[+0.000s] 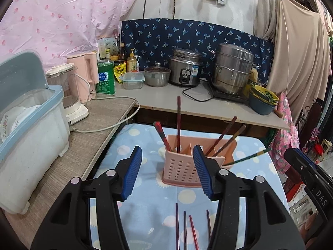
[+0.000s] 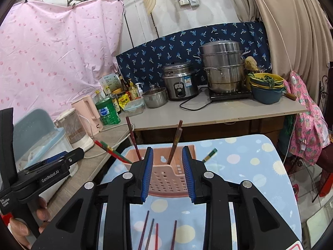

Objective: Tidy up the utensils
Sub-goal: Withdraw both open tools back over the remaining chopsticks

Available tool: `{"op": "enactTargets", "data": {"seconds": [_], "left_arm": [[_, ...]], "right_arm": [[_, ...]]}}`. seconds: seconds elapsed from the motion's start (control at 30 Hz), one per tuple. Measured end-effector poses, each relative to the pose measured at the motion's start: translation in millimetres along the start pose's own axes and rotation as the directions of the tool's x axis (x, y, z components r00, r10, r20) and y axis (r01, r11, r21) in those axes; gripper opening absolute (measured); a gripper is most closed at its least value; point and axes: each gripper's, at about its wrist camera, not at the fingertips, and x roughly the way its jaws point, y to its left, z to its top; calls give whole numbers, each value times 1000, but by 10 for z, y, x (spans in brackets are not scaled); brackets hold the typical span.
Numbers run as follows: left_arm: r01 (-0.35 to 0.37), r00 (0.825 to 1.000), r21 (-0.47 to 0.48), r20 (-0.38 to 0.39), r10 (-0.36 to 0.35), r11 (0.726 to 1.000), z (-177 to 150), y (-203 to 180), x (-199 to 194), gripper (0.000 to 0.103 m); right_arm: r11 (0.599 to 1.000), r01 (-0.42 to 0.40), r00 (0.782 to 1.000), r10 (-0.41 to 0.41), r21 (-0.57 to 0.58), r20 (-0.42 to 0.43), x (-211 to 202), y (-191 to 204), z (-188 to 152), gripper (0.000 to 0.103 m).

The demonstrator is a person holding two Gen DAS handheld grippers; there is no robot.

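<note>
A pink holder (image 1: 183, 166) was seen standing on a bench (image 1: 149, 208) covered with a blue dotted cloth, with several chopsticks (image 1: 178, 123) leaning in its compartments. Four more chopsticks (image 1: 185, 229) were left lying on the cloth, close to the cameras, just in front of the holder. The left gripper (image 1: 167, 171) was held above the cloth with its blue fingers (image 1: 133, 173) parted and nothing between them; the holder was framed in the gap beyond. The right gripper (image 2: 167, 174) was likewise held before the holder (image 2: 166, 177), its fingers (image 2: 146, 177) released and empty, set closer together than the left pair. A person's hand (image 2: 27, 227) was seen at the edge of the right view, wrapped around the left gripper's handle. Behind the bench, a rice cooker (image 1: 185, 68), a steel steamer (image 1: 233, 68) and a pink kettle (image 1: 85, 75) were lined up on a counter.
</note>
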Motion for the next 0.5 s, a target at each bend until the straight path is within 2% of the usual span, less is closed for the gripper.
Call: {"op": "enactTargets", "data": {"seconds": [0.5], "left_arm": [[-21,996,17,-92,22,1000,-535,52,-63,49]], "right_arm": [[1000,25,995,-24,2,-98,-121,-58,-598,28]]}}
